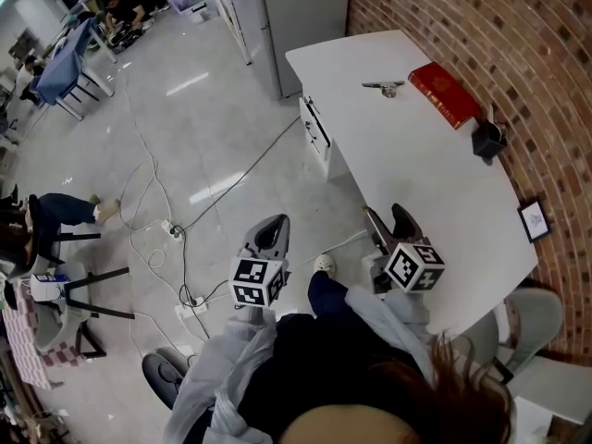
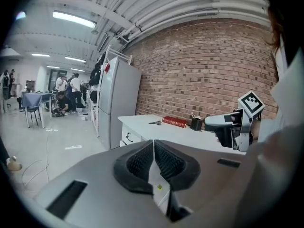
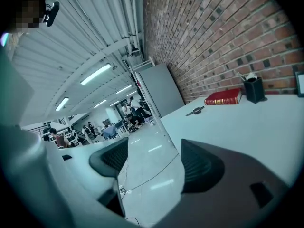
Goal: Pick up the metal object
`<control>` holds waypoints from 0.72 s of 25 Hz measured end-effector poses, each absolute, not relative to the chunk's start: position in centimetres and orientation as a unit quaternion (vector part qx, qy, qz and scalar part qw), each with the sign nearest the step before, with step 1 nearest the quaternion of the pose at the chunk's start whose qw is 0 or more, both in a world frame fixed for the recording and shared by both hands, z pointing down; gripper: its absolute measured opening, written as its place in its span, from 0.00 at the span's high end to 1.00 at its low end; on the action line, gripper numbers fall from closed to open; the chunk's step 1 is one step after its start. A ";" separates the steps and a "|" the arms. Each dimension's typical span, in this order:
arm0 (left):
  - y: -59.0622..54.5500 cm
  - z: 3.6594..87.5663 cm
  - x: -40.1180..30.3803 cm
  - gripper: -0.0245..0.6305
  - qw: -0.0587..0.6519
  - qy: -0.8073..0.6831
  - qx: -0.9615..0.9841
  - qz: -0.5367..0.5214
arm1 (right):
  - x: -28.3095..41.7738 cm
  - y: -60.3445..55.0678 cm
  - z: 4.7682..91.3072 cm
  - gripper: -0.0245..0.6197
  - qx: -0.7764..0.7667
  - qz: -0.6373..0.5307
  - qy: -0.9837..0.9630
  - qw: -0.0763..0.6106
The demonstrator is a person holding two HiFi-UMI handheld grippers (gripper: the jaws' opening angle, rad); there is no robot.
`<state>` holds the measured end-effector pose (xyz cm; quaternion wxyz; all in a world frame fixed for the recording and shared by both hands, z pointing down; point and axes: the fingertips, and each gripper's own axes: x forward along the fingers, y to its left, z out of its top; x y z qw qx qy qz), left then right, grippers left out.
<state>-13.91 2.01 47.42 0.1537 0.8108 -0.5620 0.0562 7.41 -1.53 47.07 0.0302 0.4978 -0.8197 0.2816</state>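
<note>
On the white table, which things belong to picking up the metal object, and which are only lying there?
For the job:
- metal object, at the far end of the table
- right tool, open and empty
- left tool, shut and empty

Lying about:
- red book
- black pen holder
- small framed picture

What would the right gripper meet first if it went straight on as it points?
Probably nothing close: the right gripper, open, aims past the table edge over floor; depth is unclear.
</note>
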 end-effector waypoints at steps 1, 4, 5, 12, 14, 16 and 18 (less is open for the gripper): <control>1.2 47.4 -13.9 0.93 0.154 -0.562 0.811 0.055 | 7.4 -2.3 47.1 0.42 0.498 0.281 -0.820 0.032; -1.2 47.3 -14.5 0.93 0.152 -0.568 0.807 0.054 | 7.1 -4.8 47.6 0.42 0.492 0.287 -0.821 0.033; -2.0 47.2 -14.7 0.93 0.151 -0.570 0.805 0.053 | 7.1 -5.7 47.6 0.42 0.492 0.287 -0.821 0.034; -6.5 47.3 -15.8 0.93 0.155 -0.579 0.799 0.049 | 6.1 -10.7 47.5 0.42 0.486 0.287 -0.825 0.035; -7.8 47.4 -15.7 0.93 0.154 -0.577 0.800 0.050 | 6.1 -12.0 47.7 0.42 0.486 0.291 -0.824 0.032; -8.9 47.5 -15.6 0.93 0.153 -0.576 0.801 0.054 | 6.1 -13.1 48.0 0.42 0.484 0.295 -0.823 0.030; -10.0 47.8 -15.5 0.93 0.155 -0.577 0.800 0.055 | 6.0 -14.0 48.5 0.42 0.480 0.300 -0.824 0.030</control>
